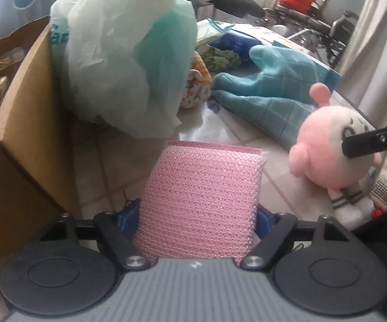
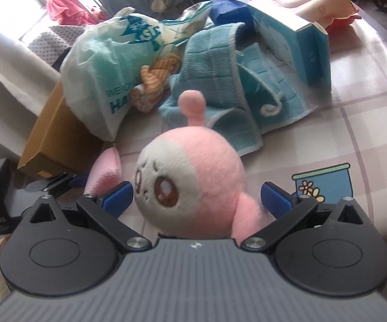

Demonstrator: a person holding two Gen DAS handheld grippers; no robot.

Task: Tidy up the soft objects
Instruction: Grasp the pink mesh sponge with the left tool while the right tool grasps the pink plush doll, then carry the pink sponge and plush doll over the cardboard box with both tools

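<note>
My left gripper [image 1: 197,220] has its 2 blue pads tight against the pink mesh sponge [image 1: 201,201], holding it low near the cardboard box [image 1: 18,145] at the table's left edge. My right gripper [image 2: 196,196] stands wide, the pink plush toy [image 2: 190,182] between its pads, unpinched. I judge this the pickup step: next, close on the plush. Beyond lie the blue towel [image 2: 220,80] and plastic bag [image 1: 123,61].

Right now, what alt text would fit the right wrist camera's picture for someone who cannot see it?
A pink and white plush toy sits between the open blue fingers of a handheld gripper, on a checked tablecloth. Behind it lie a crumpled blue towel, a plastic bag and a cardboard box.
</note>
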